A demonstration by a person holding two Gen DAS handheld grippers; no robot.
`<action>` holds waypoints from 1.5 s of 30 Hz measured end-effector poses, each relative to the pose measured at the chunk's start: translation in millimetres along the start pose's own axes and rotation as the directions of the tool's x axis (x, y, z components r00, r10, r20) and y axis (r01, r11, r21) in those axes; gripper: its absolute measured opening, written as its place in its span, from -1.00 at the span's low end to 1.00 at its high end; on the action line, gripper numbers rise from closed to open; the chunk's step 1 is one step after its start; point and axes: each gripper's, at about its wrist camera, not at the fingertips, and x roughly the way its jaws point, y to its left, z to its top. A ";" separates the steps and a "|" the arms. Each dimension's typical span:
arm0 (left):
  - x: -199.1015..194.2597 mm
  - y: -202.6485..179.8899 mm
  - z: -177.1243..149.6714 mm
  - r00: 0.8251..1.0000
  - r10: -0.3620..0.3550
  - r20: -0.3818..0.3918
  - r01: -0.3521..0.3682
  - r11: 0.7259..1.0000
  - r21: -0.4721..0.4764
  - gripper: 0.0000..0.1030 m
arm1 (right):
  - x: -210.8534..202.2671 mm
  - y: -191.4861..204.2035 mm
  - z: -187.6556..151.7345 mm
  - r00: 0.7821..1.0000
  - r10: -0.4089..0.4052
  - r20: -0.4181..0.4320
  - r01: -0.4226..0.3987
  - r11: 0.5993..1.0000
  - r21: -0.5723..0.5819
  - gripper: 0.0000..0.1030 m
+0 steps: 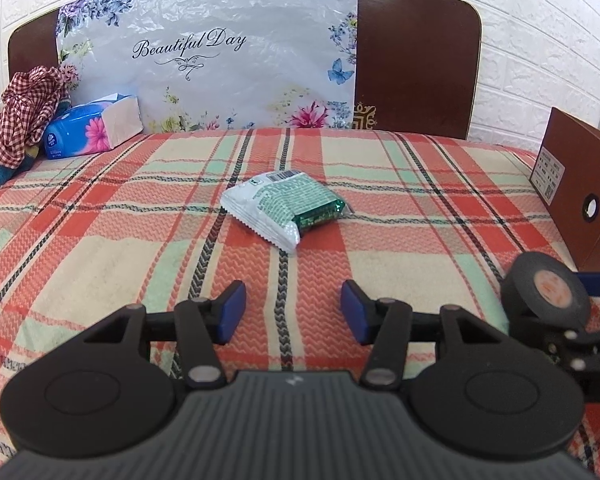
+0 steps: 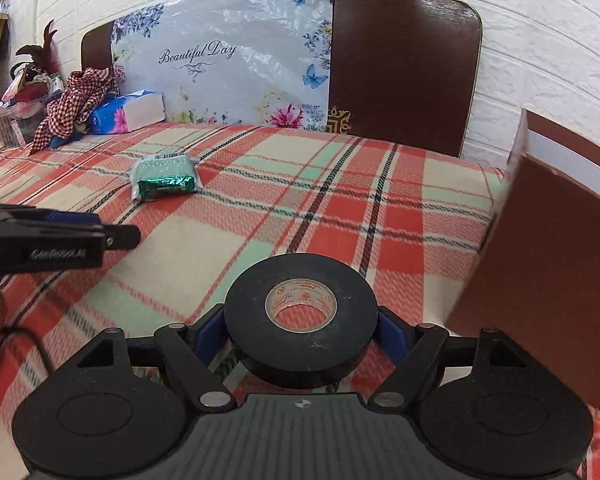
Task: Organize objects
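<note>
Between the right gripper's (image 2: 302,330) pads at six o'clock, the tape roll (image 2: 301,314) is pinched; it looks stiff and light. Left gripper (image 1: 293,312) is spread, empty.

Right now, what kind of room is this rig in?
Most likely a bedroom: a dark wooden headboard against a white brick-pattern wall, a plaid bedsheet as the work surface, a tissue pack beside it.

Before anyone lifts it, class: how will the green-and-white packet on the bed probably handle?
The packet looks like thin crimped film, so probably light and crinkly. Its glossy wrapper may slip. It lies flat on the plaid cover, so it should slide rather than roll.
</note>
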 end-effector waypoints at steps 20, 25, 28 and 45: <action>-1.1 1.2 -0.4 1.000 -0.013 0.001 0.013 1.000 -0.019 0.29 | -1.4 -5.1 -3.5 1.000 0.000 0.001 0.000 1.000 0.005 0.65; -1.8 3.0 -0.8 1.000 -0.022 0.005 0.022 0.999 -0.031 0.31 | -0.8 -6.3 -3.0 1.000 -0.004 -0.002 0.004 1.000 0.007 0.67; -2.2 3.5 -1.5 1.000 -0.026 0.006 0.026 0.999 -0.034 0.32 | -1.2 -5.3 -3.0 1.000 -0.008 -0.001 0.008 1.000 0.007 0.67; -0.4 -1.1 -0.8 1.000 -0.024 -0.009 0.024 1.000 -0.004 0.48 | -105.5 -58.0 8.8 0.967 -0.066 0.246 0.052 0.997 0.062 0.33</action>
